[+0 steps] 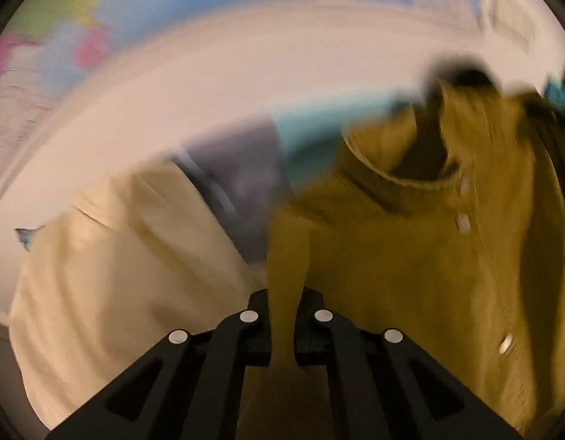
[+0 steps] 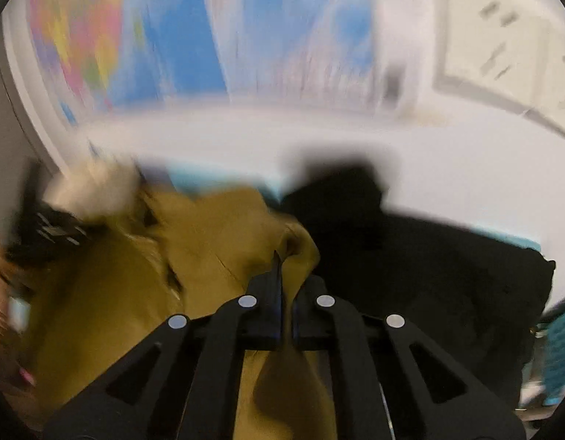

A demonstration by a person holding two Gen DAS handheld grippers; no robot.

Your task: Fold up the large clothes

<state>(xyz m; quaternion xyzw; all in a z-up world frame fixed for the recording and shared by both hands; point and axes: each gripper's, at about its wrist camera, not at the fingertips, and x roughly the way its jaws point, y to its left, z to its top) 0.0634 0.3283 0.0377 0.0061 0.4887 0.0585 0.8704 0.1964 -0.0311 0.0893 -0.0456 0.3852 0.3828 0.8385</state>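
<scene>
The white table [image 1: 209, 84] is the biggest thing here, and it gives a flat place to fold on. On it lies the mustard shirt [image 1: 411, 256], filling the view from 12 to 6 o'clock on the right side of the left camera. Its collar sits at about 1 o'clock and small white buttons [image 1: 463, 223] run down its front, so it seems to lie front side up. A cream cloth [image 1: 110, 275] lies beside it at 8 o'clock, and a black cloth [image 2: 429, 256] lies at 3 o'clock in the right camera, touching the shirt; they look like clothes waiting for their turn

The left hand-held gripper [image 1: 282, 324] is closed tight on a fold of the shirt that comes up between its fingers. The right hand-held gripper [image 2: 288, 315] pinches another bit of the shirt the same way. I think each one holds its own part so the shirt can be lifted and spread flat before folding

Both pictures are blurry, so small things are hard to tell

A hand [image 2: 0, 315] shows at 9 o'clock in the right camera
</scene>
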